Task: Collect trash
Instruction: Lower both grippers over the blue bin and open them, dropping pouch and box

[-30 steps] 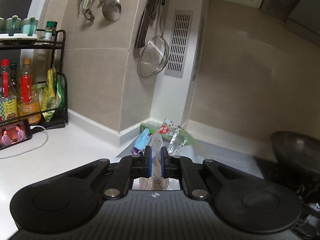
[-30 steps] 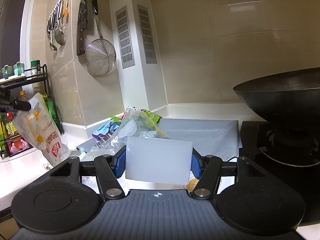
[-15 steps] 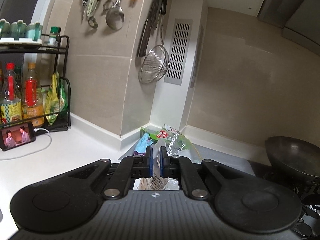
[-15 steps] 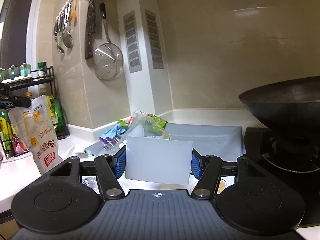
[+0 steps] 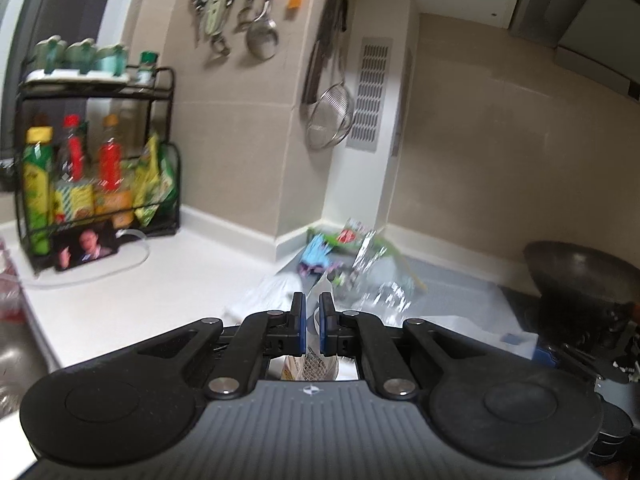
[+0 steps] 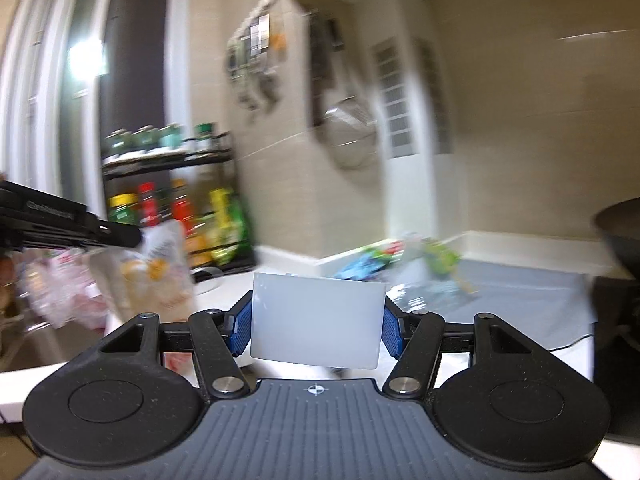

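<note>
The left gripper (image 5: 312, 316) is clamped on the thin top edge of a printed pouch (image 5: 316, 360), its blue pads nearly meeting on the film; from the right wrist view the same pouch (image 6: 160, 272) hangs free below the dark gripper (image 6: 120, 235) at the left edge, clear of the counter. The right gripper (image 6: 316, 320) grips a pale flat container (image 6: 316, 316) across its width, a blue pad pressed on each side; the jaws stand fairly wide because the piece is wide.

Beyond the jaws, the rest of the trash (image 5: 352, 252) lies in a loose heap in the corner of the white counter (image 5: 160, 280), on a grey mat (image 6: 520, 296) under the wall vent: blue, green and red wrappers and some crinkled clear plastic. A bottle rack (image 5: 96, 152) stands at the left with a phone (image 5: 86, 246) propped before it; a dark wok (image 5: 580, 268) sits at the right.

Both views are smeared, so I judge the hands to be carrying their pieces away from the heap toward a bin that is not in view. To do this well: keep both grips firm, since the pouch hangs from a slim pinch and could slip; carry it high enough to clear the counter edge; keep the two loads apart; let go only over the bin.
</note>
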